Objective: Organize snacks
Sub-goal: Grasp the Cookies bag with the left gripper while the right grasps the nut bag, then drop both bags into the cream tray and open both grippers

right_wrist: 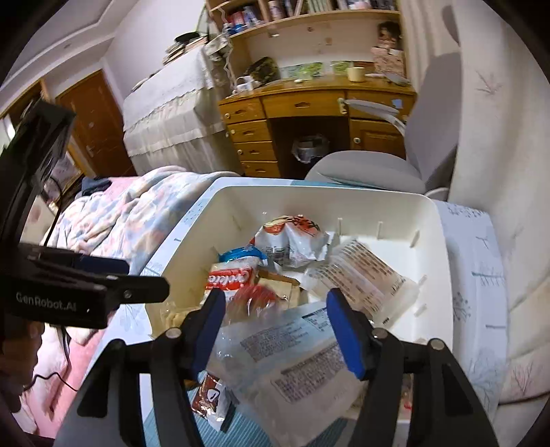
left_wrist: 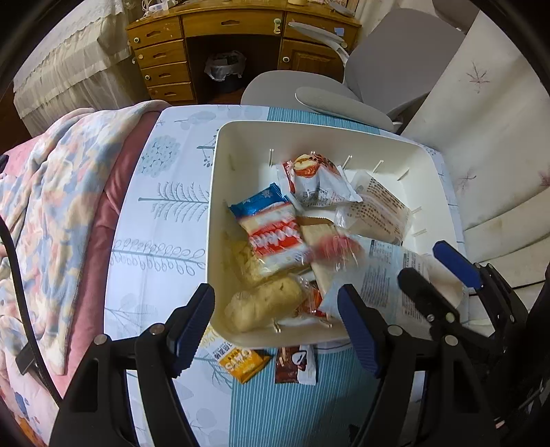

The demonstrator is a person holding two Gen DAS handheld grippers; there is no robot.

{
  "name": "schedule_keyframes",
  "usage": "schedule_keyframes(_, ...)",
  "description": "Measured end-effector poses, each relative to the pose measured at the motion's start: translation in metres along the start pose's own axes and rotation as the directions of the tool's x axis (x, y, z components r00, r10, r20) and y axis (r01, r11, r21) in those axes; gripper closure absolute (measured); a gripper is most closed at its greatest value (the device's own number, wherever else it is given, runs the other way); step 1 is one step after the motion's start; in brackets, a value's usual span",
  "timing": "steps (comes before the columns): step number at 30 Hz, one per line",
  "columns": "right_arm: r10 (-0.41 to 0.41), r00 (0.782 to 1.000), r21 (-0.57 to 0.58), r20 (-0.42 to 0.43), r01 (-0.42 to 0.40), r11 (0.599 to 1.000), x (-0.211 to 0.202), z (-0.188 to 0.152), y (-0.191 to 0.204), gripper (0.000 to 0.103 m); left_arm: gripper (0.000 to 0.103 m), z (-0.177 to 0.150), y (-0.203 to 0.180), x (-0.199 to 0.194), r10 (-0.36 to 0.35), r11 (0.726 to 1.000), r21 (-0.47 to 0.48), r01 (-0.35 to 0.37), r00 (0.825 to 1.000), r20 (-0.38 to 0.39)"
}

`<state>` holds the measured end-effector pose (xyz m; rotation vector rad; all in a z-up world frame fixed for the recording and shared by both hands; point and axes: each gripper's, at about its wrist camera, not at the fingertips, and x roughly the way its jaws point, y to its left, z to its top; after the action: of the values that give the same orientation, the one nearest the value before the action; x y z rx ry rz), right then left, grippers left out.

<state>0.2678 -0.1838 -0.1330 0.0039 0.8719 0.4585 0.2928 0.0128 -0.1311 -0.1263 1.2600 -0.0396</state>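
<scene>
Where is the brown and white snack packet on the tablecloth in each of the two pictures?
Left wrist view: the brown and white packet lies at bottom centre, just outside the white bin's near wall.
Right wrist view: the packet lies at lower left of centre, before the bin.
Shared landmark: the wooden desk.

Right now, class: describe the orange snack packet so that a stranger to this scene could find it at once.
Start at the big white bin on the blue patterned tablecloth. Just outside its near wall, two packets lie on the cloth. The orange packet is the left one; its neighbour is the brown packet.
</scene>
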Motion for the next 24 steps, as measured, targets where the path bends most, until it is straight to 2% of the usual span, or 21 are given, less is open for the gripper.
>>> schedule_keyframes(9, -0.028, 1.0, 0.13, 0.011, 0.026, 0.991, -0.025, -0.008, -0.003, 0.036, 0.03, -0.019, 0.014, -0.023, -0.03, 0.999, 0.025, 0.03, 0.999, 0.026)
schedule_keyframes(16, -0.072, 0.997, 0.252, 0.013, 0.067, 0.965, -0.041, -0.02, 0.01, 0.036, 0.03, -0.035, 0.041, -0.038, -0.066, 0.997, 0.053, 0.064, 0.997, 0.035)
schedule_keyframes(24, -0.162, 0.987, 0.379, 0.017, 0.143, 0.914, -0.049, -0.046, 0.044, 0.036, 0.029, -0.063, 0.082, -0.038, -0.074, 0.986, 0.144, 0.078, 0.997, -0.039)
